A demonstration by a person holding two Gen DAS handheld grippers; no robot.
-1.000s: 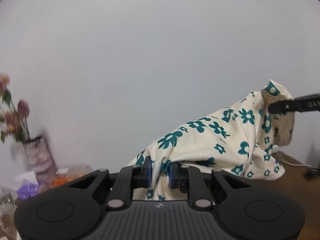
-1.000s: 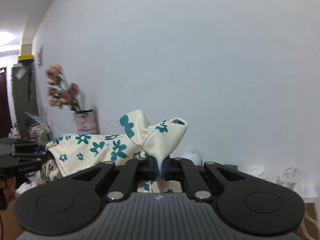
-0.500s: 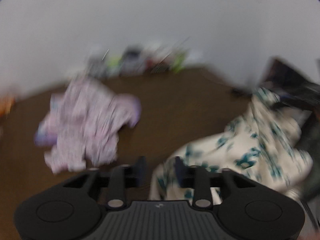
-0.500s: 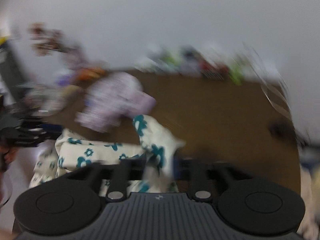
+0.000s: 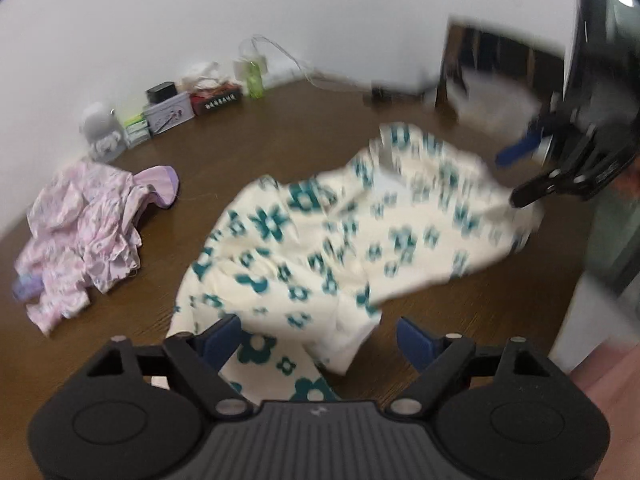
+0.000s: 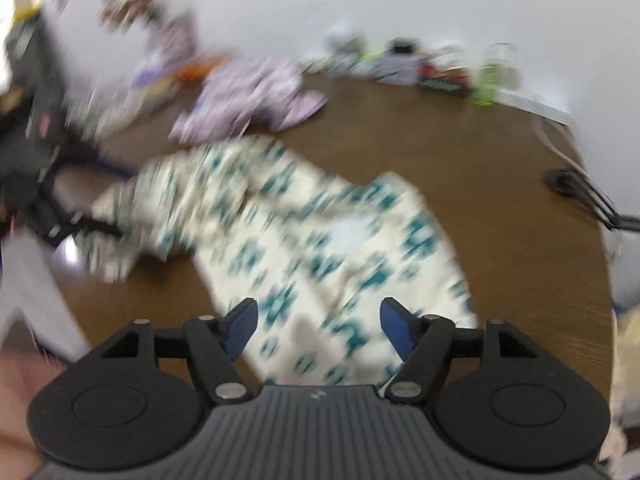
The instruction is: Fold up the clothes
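A: Which step is this?

B: My read is the spreading step. The cream cotton garment with teal flower print point(image 5: 344, 240) lies rumpled on the brown wooden tabletop point(image 5: 248, 136), filling the middle of the left wrist view. Both claws are released. The left claw point(image 5: 318, 340) gapes wide over the cloth's near edge at 6 o'clock, and the right claw point(image 6: 314, 326) does the same in its own view.

A: What differs from a second ago?

B: Then each claw was clenched on the garment, holding it up against the white wall. Now it has been let go and has dropped flat, and both cameras have tipped down to the tabletop.

A: Next move?

B: Probably smoothing it, then pinching an edge to fold across. The frames are blurred, so I can't pick out sleeves or hem.

A: Anything else?

B: A crumpled lilac patterned garment point(image 5: 84, 232) lies at 9 o'clock, well apart from the cream one.
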